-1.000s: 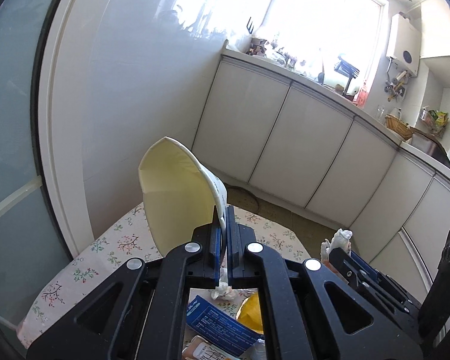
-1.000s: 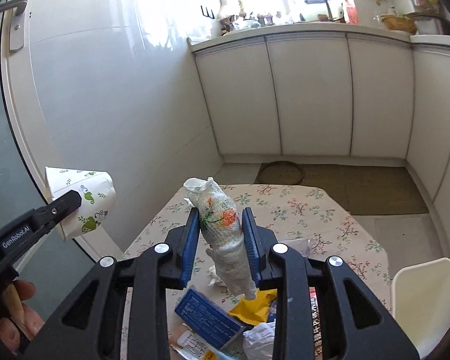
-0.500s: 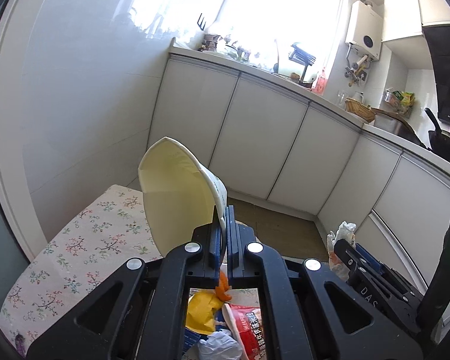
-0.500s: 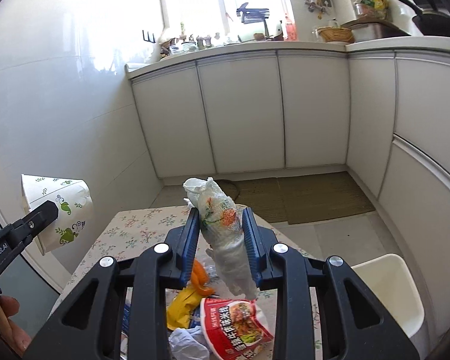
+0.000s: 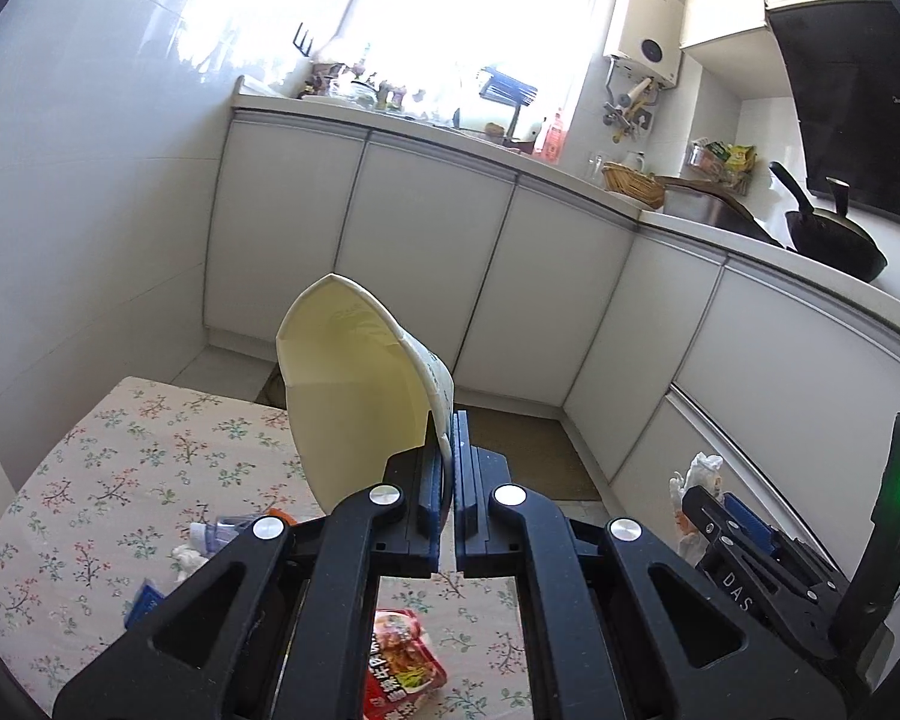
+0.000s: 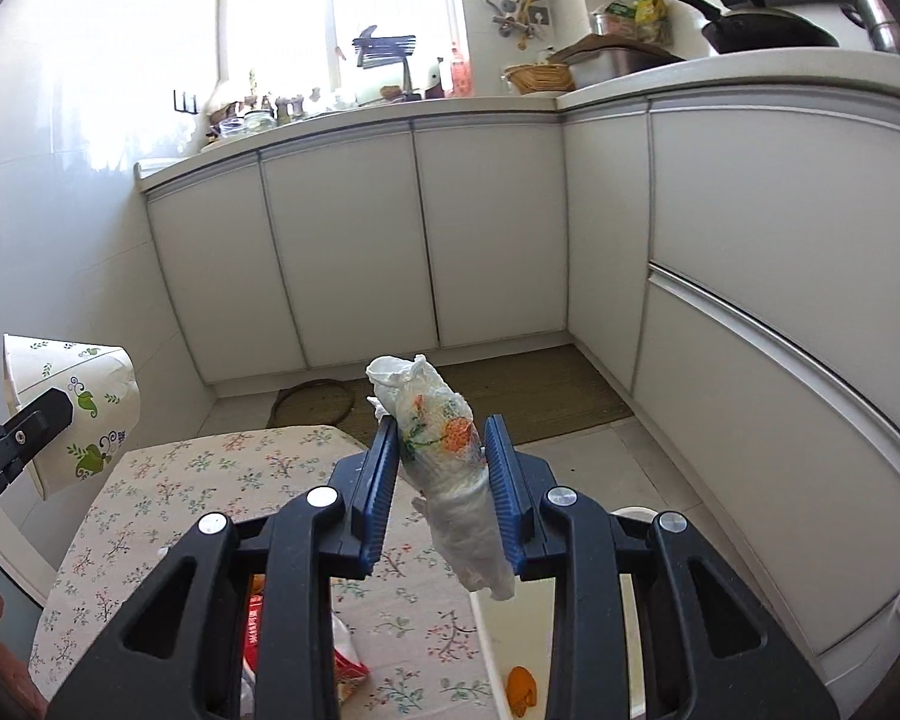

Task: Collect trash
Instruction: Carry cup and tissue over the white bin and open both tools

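Observation:
My left gripper (image 5: 448, 438) is shut on the rim of a paper cup (image 5: 354, 384), held on its side above the floral table (image 5: 90, 492); the cup also shows at the left of the right wrist view (image 6: 84, 408). My right gripper (image 6: 441, 450) is shut on a crumpled plastic wrapper (image 6: 444, 456) with an orange and green print, held above the table's right edge, over a white bin (image 6: 528, 630). The right gripper and wrapper (image 5: 699, 474) also show at the right of the left wrist view. A red snack packet (image 5: 399, 660) lies on the table.
More litter lies on the table: a blue packet (image 5: 144, 600) and white scraps (image 5: 186, 558). An orange scrap (image 6: 522, 684) lies in the white bin. White kitchen cabinets (image 6: 426, 240) stand behind, with a brown floor mat (image 6: 510, 390) in front of them.
Both grippers have swung right with their loads still held. The right gripper now hangs over the white bin by the table's right edge. More of the kitchen counter shows.

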A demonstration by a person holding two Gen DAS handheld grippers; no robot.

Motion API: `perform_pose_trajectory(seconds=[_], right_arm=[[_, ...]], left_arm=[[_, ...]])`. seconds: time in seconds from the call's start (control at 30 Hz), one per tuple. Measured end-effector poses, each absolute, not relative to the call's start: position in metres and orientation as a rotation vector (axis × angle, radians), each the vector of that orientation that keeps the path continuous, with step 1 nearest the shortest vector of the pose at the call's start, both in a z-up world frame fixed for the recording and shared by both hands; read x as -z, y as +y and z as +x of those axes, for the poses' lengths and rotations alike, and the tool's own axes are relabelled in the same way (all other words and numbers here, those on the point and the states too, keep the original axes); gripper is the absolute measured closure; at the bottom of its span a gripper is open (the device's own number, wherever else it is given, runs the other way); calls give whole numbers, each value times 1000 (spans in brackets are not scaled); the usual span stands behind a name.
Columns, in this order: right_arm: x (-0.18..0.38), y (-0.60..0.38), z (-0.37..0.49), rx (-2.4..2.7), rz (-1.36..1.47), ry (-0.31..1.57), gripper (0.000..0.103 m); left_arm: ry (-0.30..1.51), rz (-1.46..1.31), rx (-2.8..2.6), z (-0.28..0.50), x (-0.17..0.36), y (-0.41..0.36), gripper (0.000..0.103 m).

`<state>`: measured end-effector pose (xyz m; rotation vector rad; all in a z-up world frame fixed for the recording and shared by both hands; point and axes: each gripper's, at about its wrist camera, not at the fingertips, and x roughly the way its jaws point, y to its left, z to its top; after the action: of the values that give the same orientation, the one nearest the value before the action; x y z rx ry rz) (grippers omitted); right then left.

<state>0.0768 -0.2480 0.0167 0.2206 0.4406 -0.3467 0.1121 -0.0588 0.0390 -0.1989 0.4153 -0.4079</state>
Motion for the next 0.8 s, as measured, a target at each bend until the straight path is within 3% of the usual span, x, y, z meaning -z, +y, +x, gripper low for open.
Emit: perform_pose_trajectory(seconds=[0.3, 0.53, 0.8], right_arm=[[11, -318, 62, 428, 283, 547, 70], [20, -348, 47, 471, 339, 560, 42], [17, -384, 19, 603, 377, 521, 32]], left_arm=[[470, -138, 517, 108, -25, -121, 101], [507, -106, 583, 104, -13, -157, 101], [583, -74, 736, 100, 4, -204, 101]])
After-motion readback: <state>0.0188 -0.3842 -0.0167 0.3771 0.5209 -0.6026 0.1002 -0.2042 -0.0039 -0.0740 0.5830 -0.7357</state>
